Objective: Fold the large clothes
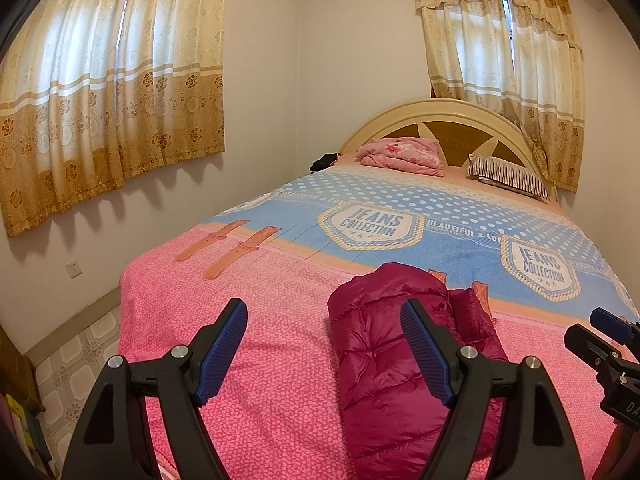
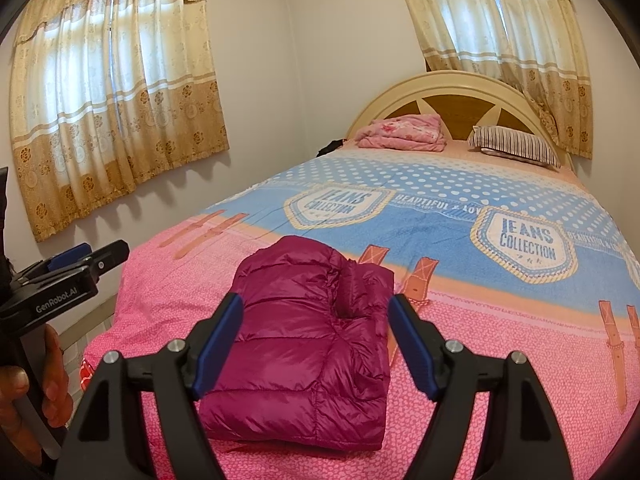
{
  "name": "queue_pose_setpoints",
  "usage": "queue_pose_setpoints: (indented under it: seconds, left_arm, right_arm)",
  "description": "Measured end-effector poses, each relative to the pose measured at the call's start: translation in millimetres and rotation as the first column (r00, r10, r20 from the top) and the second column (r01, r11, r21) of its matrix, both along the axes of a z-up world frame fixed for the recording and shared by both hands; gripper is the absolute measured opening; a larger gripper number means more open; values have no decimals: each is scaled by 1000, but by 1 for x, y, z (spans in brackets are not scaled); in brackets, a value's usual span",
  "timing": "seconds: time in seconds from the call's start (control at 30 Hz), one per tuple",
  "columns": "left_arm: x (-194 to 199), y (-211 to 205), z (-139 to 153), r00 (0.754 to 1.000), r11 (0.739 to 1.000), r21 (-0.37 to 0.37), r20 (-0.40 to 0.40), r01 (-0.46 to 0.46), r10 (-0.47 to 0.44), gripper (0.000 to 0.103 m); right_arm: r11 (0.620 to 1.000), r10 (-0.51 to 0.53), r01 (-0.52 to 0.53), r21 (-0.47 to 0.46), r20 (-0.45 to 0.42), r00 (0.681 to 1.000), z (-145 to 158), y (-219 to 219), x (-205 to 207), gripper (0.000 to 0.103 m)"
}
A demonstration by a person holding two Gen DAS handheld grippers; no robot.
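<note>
Folded jacket (image 2: 304, 340) on bedspread (image 2: 500, 380), pillow (image 2: 516, 145) beyond

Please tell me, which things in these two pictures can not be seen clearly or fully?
- Dark item beside the pink bundle at the headboard: too small to identify, both views.
- Jacket near edge: covered by the left gripper frame in the left wrist view.
- Right gripper in the left wrist view: cut off by the right edge.
- Books or boxes, left wrist view: cut off at the lower left corner.
</note>
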State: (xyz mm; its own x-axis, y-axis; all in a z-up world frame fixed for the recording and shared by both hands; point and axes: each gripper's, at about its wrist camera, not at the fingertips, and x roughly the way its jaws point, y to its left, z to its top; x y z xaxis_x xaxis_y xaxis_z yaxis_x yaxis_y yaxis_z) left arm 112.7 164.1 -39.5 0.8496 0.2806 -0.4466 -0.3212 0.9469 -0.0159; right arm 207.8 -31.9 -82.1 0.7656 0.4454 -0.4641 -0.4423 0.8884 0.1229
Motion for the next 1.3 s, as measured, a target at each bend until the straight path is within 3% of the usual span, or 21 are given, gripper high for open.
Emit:
queue_pose_setpoints:
  seconds: [1.3]
  left_arm:
    - [4, -10, -8, 1000, 1000, 25, -15, 5, -4, 81]
  right_arm:
    - [1000, -2, 2, 10, 11, 1000, 0, 0, -2, 80]
